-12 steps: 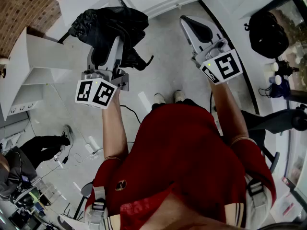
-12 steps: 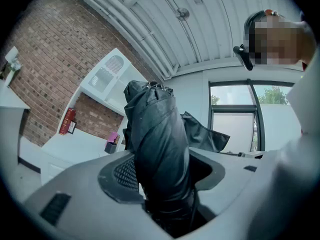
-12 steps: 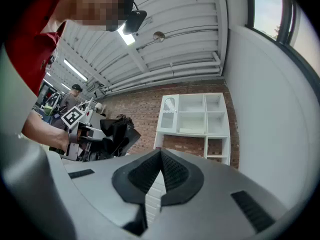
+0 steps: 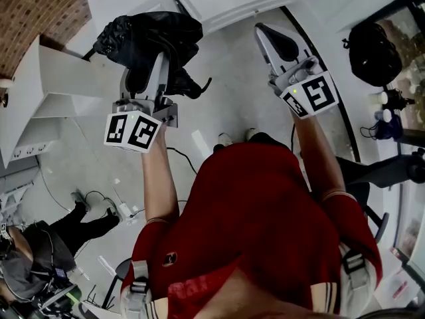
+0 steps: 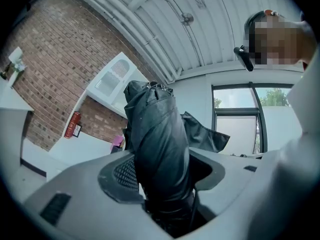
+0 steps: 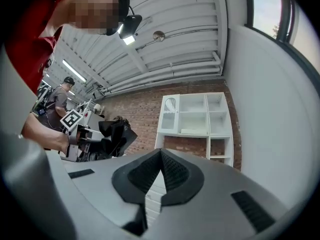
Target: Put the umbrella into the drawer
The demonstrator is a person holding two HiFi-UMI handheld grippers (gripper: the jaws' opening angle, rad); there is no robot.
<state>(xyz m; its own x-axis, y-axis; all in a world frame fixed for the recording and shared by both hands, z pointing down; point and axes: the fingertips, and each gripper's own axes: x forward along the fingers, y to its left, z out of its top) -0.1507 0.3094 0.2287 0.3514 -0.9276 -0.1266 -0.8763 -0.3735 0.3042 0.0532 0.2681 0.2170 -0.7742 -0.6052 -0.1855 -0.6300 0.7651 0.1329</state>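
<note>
Seen from above, a person in a red shirt [image 4: 252, 224] stands on a pale floor [image 4: 226, 105] with both arms stretched forward, a hand-held tool in each hand.

The left tool [image 4: 151, 72] is clenched around a black folded umbrella [image 4: 149, 35]. Its jaws stand wide apart only because the bundled fabric fills the gap between them. In the left gripper view the umbrella rises from between the jaws, roughly along their line, with loose folds of canopy spilling out near the top. It is carried in the air, out in front of the body and touching nothing else. It is gripped low on the bundle, which likely keeps the loose cloth from opening on the way.

The right tool [image 6: 161, 174] is closed on nothing – its two pads meet at the tips. It is held level and well apart from the umbrella, probably kept free to open the drawer.

Ahead, against a brick wall [image 6: 135, 114], stands a white shelf unit [image 6: 195, 119]. No open drawer can be made out in any view, so the umbrella is not yet stowed.
</note>
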